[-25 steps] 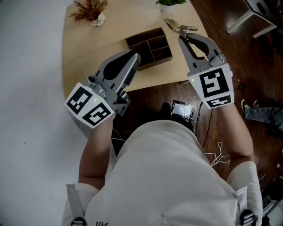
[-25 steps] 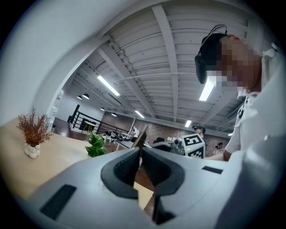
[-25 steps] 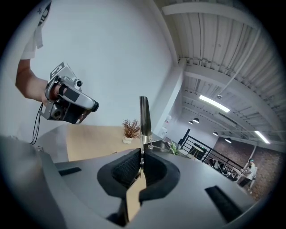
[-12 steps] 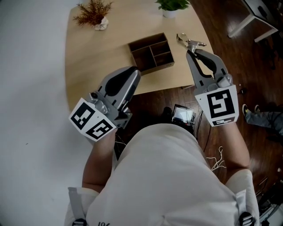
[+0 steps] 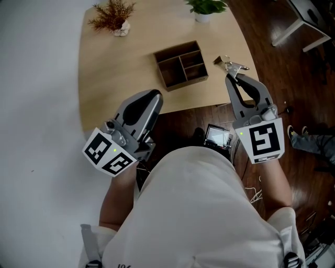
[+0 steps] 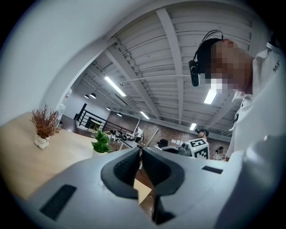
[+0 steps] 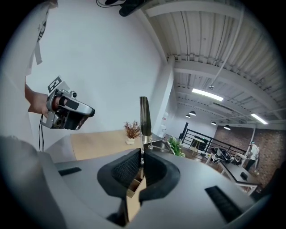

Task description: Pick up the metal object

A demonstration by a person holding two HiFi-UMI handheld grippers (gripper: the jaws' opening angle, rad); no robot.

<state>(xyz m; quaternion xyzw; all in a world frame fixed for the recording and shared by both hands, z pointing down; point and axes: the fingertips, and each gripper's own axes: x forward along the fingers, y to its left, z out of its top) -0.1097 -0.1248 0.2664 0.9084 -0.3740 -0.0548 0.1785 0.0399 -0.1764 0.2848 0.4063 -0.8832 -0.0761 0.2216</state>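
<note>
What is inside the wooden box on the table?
The wooden box shows only dark, bare compartments; no item visible. Its near wall and dividers hide some corners.

The head view looks steeply down from above the person's torso, taking in the left gripper (image 5: 155, 96), the right gripper (image 5: 231, 78) and the table (image 5: 120, 68). Each gripper view sits close behind its own jaws, facing low across the table and up toward the ceiling. The right one looks past the metal object (image 7: 144, 116) clamped there. All three share the dried plant (image 5: 111, 13) and green plant (image 5: 205, 6).
</note>
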